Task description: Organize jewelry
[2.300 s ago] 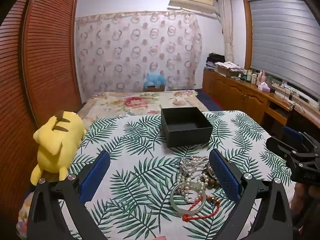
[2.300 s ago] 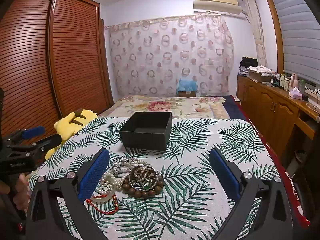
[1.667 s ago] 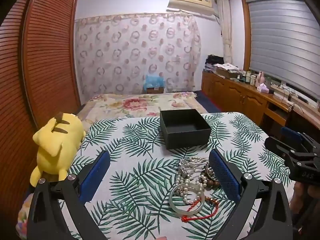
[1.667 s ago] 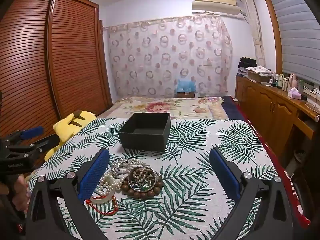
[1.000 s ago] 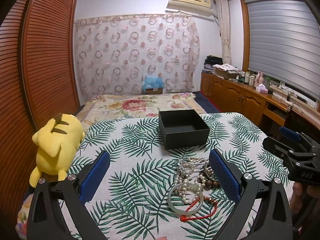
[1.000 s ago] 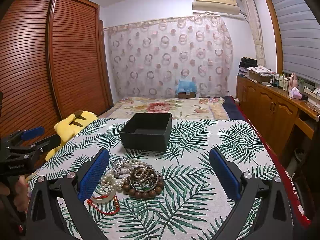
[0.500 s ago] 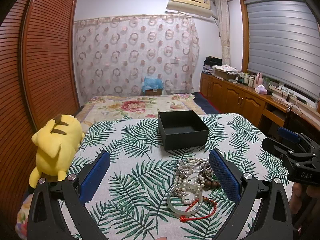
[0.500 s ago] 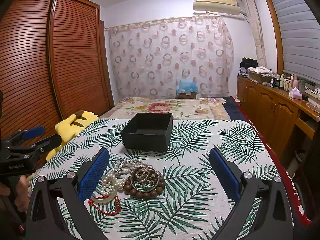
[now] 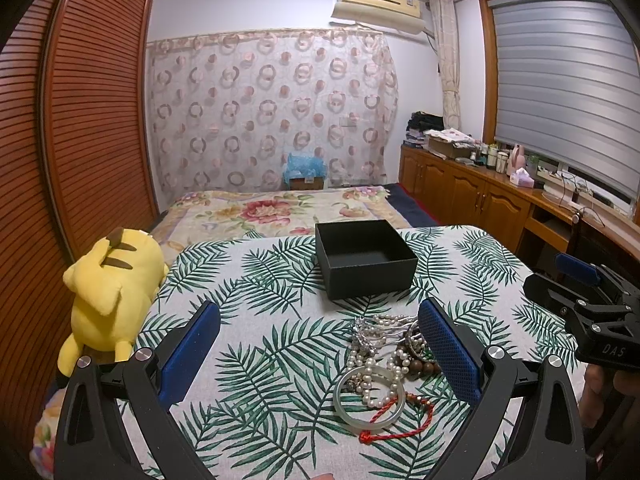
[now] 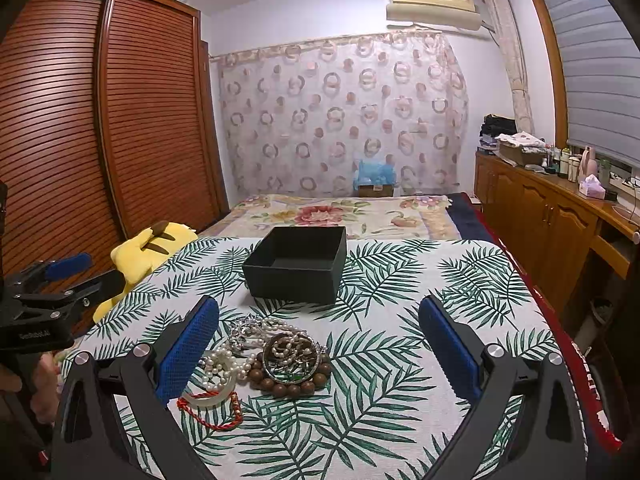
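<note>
A pile of jewelry lies on the leaf-print cloth: pearl strands, a pale jade bangle, a red cord bracelet and a brown bead bracelet. The pile also shows in the right wrist view. An open black box stands empty behind it, and it also shows in the right wrist view. My left gripper is open and empty, above the cloth just left of the pile. My right gripper is open and empty, with the pile near its left finger.
A yellow plush toy lies at the cloth's left edge. A bed with a floral cover lies beyond the box. Wooden cabinets with clutter run along the right wall. A slatted wardrobe stands on the left.
Both grippers have drifted slightly, so the box and pile sit a little differently in view. Both stay open. The jewelry has not moved.
</note>
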A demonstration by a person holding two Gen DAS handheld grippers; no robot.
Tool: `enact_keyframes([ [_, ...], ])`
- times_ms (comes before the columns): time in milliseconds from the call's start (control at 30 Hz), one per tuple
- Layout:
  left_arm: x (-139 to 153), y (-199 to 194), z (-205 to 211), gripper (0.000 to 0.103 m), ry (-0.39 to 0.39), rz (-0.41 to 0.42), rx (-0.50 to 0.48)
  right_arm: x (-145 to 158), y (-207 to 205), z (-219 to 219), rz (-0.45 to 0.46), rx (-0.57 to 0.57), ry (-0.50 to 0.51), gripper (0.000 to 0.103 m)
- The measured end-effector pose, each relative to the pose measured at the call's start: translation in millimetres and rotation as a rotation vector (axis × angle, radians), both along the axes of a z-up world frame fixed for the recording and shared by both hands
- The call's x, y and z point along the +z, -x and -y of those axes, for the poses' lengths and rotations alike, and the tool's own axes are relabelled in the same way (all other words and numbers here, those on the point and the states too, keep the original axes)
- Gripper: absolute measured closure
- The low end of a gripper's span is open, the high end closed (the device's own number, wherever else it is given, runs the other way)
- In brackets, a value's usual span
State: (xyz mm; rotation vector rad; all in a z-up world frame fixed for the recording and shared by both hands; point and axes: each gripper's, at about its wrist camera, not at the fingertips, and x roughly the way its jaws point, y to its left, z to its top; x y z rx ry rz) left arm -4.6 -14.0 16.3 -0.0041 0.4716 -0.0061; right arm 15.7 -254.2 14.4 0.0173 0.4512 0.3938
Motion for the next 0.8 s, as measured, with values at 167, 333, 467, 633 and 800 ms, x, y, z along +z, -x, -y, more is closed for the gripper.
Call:
enact_keyframes([
  [167, -0.1, 0.0, -0.2, 0.007, 0.000, 0.000, -0.001, 0.3, 0.1, 0.6, -0.001, 0.001, -0.001, 0.002],
  [333, -0.4, -0.3, 0.4, 0.007, 0.001, -0.002, -0.001, 3.6, 2.0, -2.4, -0.001, 0.002, 0.000, 0.002],
  [467, -2.6, -1.2, 2.3, 0.007, 0.002, -0.007, -0.001, 4.9, 2.2, -2.8, -0.001, 0.002, 0.001, 0.002],
  [633, -5.4, -1.2, 5.3, 0.007, 0.002, -0.011, -0.002, 6.5, 4.3, -12.4, -0.008, 0.008, 0.002, 0.002],
  [800, -15.3, -3.8, 1.9, 0.007, 0.011, -0.027, -0.005, 2.3, 1.9, -14.5, -0.022, 0.021, 0.012, 0.002],
])
